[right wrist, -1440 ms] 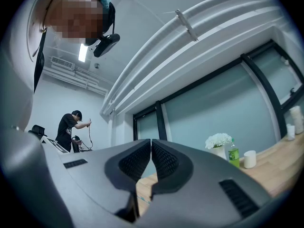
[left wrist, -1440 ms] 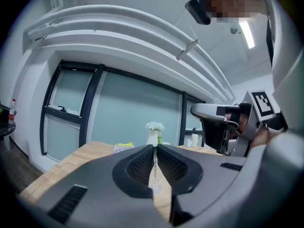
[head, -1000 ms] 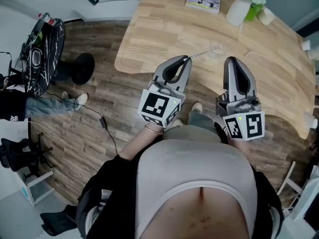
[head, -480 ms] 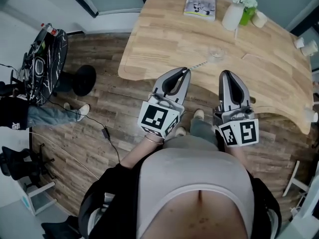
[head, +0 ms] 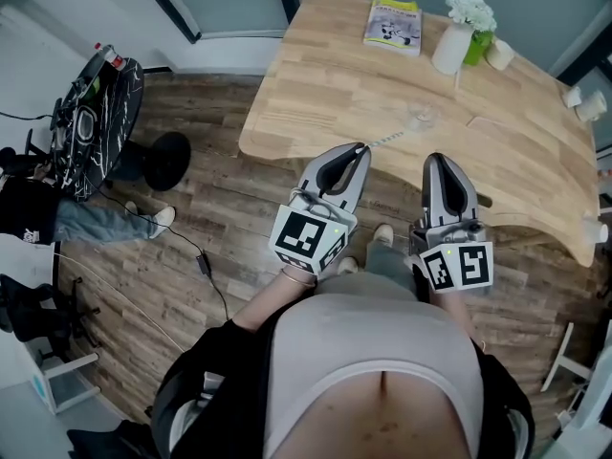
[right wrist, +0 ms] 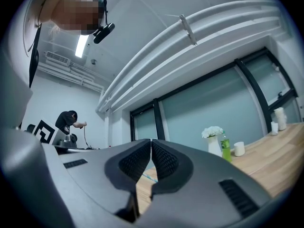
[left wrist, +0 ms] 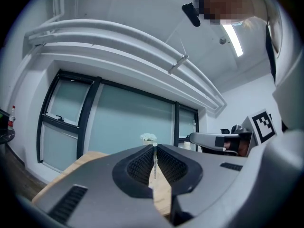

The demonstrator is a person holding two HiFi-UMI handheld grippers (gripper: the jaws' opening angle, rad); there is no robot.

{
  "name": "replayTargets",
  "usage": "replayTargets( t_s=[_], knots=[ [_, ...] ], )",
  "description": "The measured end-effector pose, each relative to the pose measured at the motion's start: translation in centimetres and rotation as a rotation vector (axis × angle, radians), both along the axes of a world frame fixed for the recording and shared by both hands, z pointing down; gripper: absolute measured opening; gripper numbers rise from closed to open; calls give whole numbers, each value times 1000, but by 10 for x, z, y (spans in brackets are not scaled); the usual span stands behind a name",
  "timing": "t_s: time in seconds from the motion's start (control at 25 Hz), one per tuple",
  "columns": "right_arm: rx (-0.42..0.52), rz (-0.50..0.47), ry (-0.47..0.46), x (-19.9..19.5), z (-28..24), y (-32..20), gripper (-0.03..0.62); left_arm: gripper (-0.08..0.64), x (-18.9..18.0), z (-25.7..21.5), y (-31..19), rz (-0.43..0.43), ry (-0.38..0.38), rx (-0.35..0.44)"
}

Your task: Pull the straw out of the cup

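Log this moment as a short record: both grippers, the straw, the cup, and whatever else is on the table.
left gripper: shut on the thin pale straw, pinched at its near end
right gripper: shut, nothing between its jaws
straw: slants from the left gripper toward the clear glass cup; cannot tell whether its far end is inside
cup: on the light wooden table
far side of table: booklet, white vase with white flowers, green bottle

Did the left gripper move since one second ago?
Yes: the left gripper, shut on the straw, has drawn slightly back from the cup, toward the table's near edge.
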State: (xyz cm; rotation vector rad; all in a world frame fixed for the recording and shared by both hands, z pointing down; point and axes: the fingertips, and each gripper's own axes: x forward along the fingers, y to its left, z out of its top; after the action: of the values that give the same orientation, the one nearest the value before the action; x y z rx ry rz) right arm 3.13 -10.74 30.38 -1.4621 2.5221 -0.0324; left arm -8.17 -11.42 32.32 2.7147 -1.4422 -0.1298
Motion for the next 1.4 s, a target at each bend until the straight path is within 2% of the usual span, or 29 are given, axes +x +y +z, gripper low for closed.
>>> replayTargets(
  t_s=[0.44,0.88,1.4],
  knots=[
    [-16,35,-6,-1,6,26,31,28,-5,-4,20,28,28,22],
    [-6,33,-6,5,2,36,31,28,9,-13,30,55,29,52],
    [-11,10,4,28,2,82,31,28,33,-11,76,33,34,46]
  ],
)
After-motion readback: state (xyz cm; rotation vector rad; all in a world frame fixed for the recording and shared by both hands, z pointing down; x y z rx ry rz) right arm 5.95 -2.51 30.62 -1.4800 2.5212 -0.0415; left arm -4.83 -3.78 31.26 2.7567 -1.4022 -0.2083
